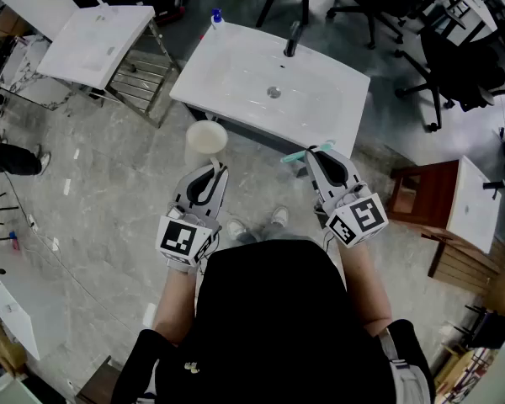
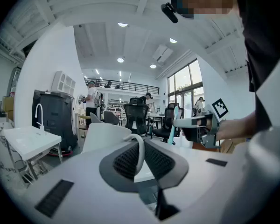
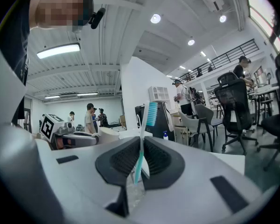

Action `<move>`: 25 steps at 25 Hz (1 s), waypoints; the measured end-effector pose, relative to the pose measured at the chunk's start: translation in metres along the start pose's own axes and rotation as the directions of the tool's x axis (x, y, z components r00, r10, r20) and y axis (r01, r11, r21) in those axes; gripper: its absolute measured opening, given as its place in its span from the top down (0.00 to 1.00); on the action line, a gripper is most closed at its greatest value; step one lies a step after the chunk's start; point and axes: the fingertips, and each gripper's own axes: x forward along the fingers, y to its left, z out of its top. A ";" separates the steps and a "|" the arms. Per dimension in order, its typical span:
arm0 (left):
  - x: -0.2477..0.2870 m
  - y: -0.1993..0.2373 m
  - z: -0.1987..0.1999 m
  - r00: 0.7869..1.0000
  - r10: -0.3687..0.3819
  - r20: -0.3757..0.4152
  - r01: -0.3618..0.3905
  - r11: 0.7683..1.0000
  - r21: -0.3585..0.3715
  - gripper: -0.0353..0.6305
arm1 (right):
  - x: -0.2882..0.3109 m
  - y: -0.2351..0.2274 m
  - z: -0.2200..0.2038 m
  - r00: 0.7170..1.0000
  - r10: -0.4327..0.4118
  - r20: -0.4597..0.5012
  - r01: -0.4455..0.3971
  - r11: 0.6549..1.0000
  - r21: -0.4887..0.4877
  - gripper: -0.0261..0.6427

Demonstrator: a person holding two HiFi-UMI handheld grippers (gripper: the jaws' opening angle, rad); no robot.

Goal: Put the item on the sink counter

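Note:
In the head view a white cup [image 1: 206,140] hangs in front of my left gripper [image 1: 212,168], which is shut on the cup's handle. The left gripper view shows the thin white handle [image 2: 139,148] pinched between the dark pads, with the cup body [image 2: 105,136] just beyond. My right gripper [image 1: 313,153] is shut on a teal toothbrush [image 1: 296,156]. In the right gripper view the toothbrush [image 3: 143,134] stands upright between the jaws, bristles on top. The white sink counter [image 1: 236,66] with its dark faucet [image 1: 292,39] lies just ahead of both grippers.
A small blue-capped bottle [image 1: 216,17] stands at the counter's far left corner. A second white sink on a metal stand [image 1: 97,40] is at the upper left. A brown wooden stand [image 1: 421,194] is to the right, with office chairs [image 1: 454,66] beyond.

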 end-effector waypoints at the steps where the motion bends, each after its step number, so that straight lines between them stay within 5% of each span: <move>1: 0.003 -0.003 0.000 1.000 0.000 -0.001 0.000 1.000 -0.001 0.88 | -0.002 -0.003 0.000 1.000 0.002 -0.002 -0.002 1.000 0.001 0.89; 25: 0.078 -0.034 0.007 0.992 0.125 -0.018 -0.126 0.991 -0.042 0.88 | -0.027 -0.104 0.001 0.995 0.075 0.073 -0.080 0.995 0.064 0.89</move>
